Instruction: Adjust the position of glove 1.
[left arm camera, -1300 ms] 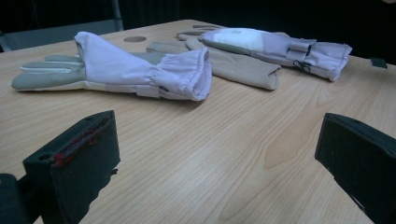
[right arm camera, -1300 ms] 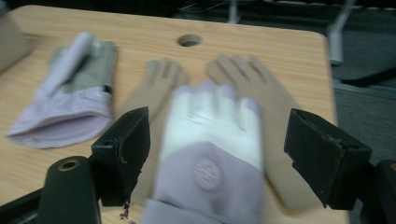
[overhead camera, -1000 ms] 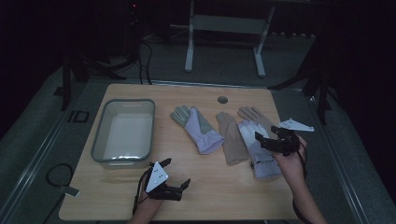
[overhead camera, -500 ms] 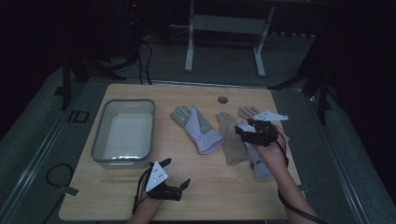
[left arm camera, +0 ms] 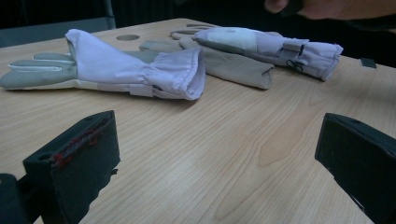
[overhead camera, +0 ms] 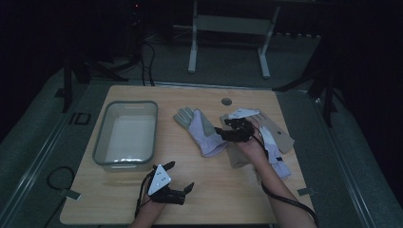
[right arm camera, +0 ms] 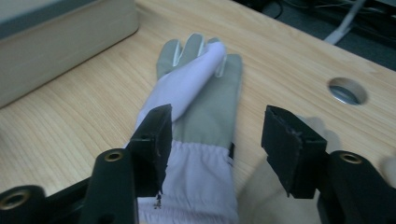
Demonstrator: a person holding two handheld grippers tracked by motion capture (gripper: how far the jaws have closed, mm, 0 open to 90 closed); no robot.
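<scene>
Our right hand-held gripper (overhead camera: 227, 132) hovers over the middle of the table (overhead camera: 209, 199), above the cuff of the grey-and-lilac glove (overhead camera: 202, 131). Its jaws have just been closing, yet they are not clenched: in the right gripper view the glove's cuff (right arm camera: 196, 172) lies under and between the two pads, and the right-hand pad stands clear of the cloth. The glove lies flat, fingers pointing toward the far left — toward the clear plastic tub (overhead camera: 127, 134) near the table's left edge.

Just behind our right hand, toward the right edge, two more gloves (overhead camera: 275, 142) lie overlapped — one tan, one lilac on top.

Our left hand-held gripper (overhead camera: 178, 178) rests low at the near edge, released, its jaws (left arm camera: 70, 163) spread wide over bare wood with nothing between them.

A round grommet hole (overhead camera: 226, 101) sits near the far edge.
</scene>
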